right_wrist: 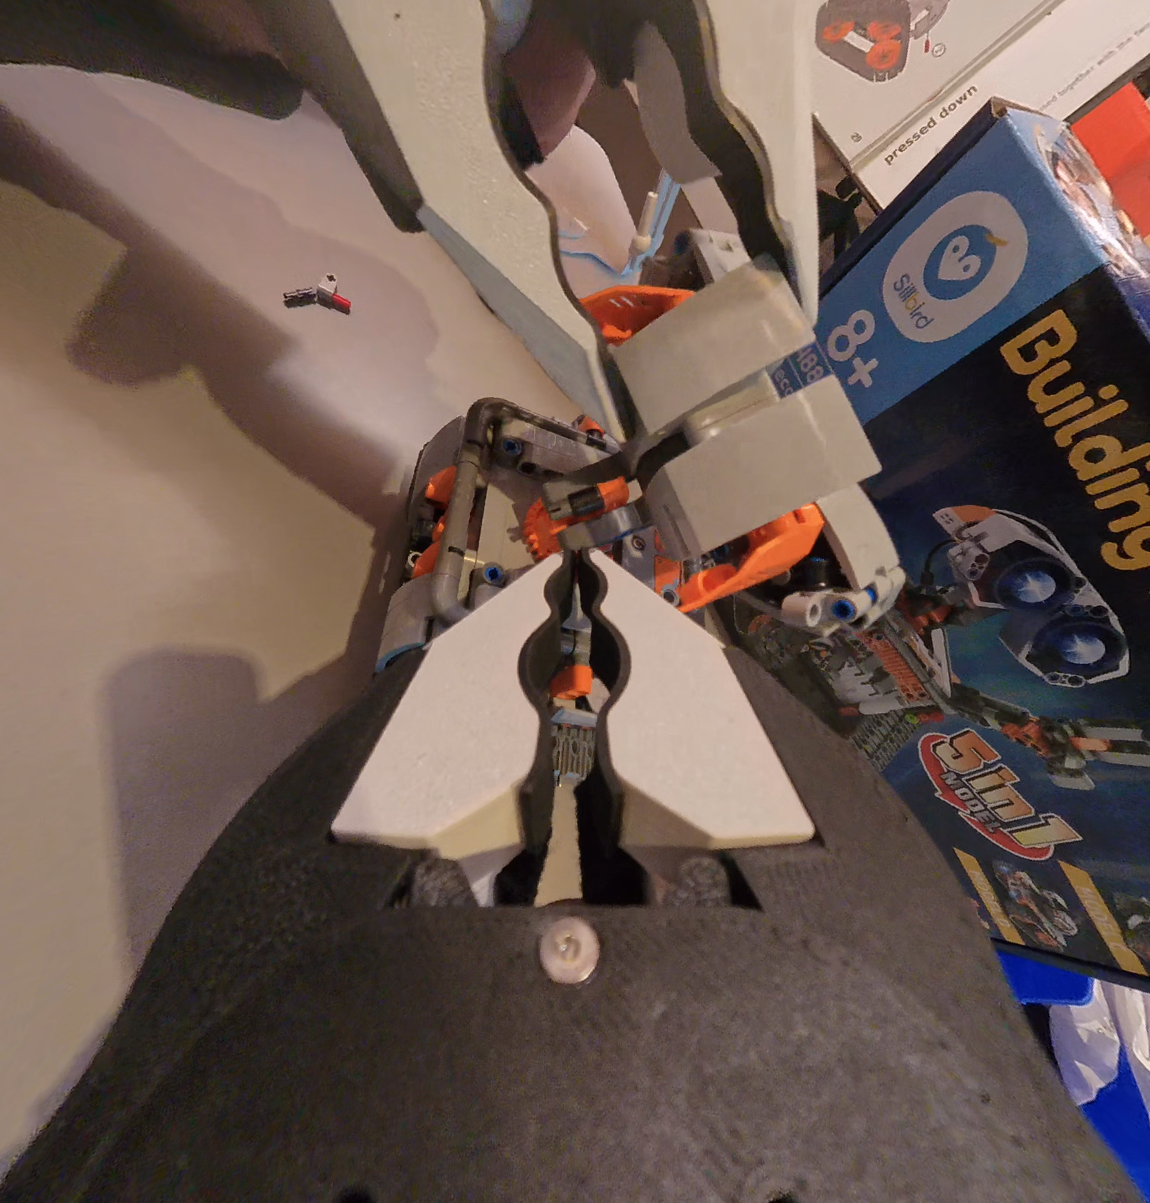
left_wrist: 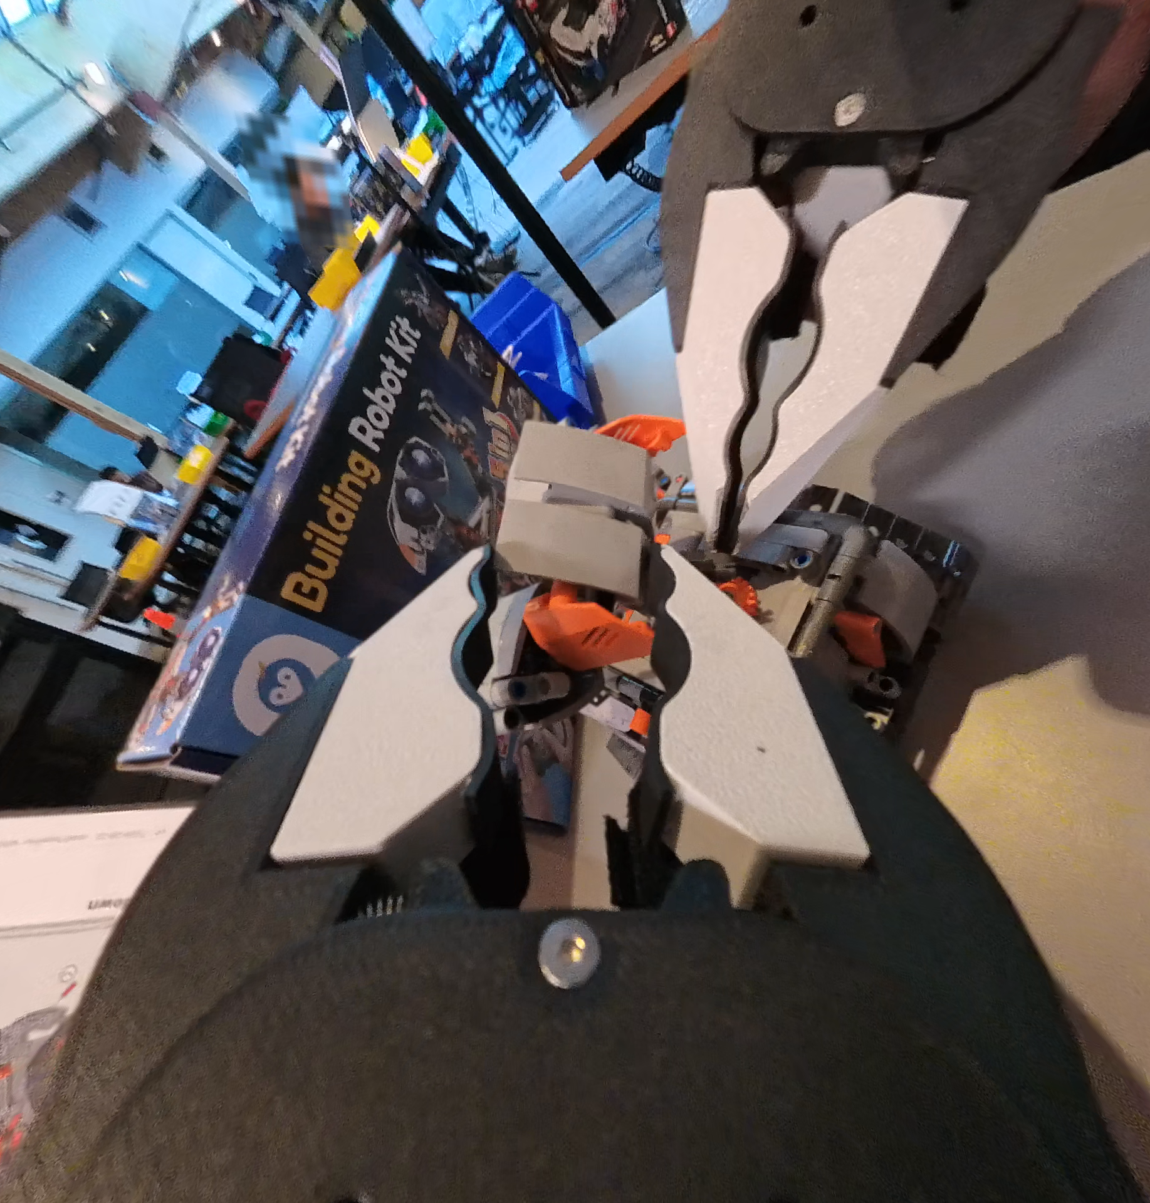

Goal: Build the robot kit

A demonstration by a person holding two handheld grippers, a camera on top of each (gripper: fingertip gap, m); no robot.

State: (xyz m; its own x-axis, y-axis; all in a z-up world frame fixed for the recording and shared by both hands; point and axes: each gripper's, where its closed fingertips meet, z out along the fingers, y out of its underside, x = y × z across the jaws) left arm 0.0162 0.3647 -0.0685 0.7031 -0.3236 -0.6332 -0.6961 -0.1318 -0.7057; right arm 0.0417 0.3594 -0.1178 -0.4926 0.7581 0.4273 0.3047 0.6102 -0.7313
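**On the white table: both claws at the brick-built model**

On the white table [right_wrist: 168,521], the left gripper [left_wrist: 569,579] pinches the model's [right_wrist: 494,521] grey block [left_wrist: 572,514]. The right gripper [right_wrist: 575,560] is pressed nearly together on a thin part at the model's near side. A printed box [right_wrist: 1015,521] lies just right; a small loose piece [right_wrist: 318,298] sits far left.

I see a pale cream table [right_wrist: 136,521]. On it sits a grey and orange brick-built robot toy [right_wrist: 468,514], with a big dark blue cardboard box [right_wrist: 1015,521] just beside it. A tiny grey and red brick piece [right_wrist: 318,296] lies apart, farther off.
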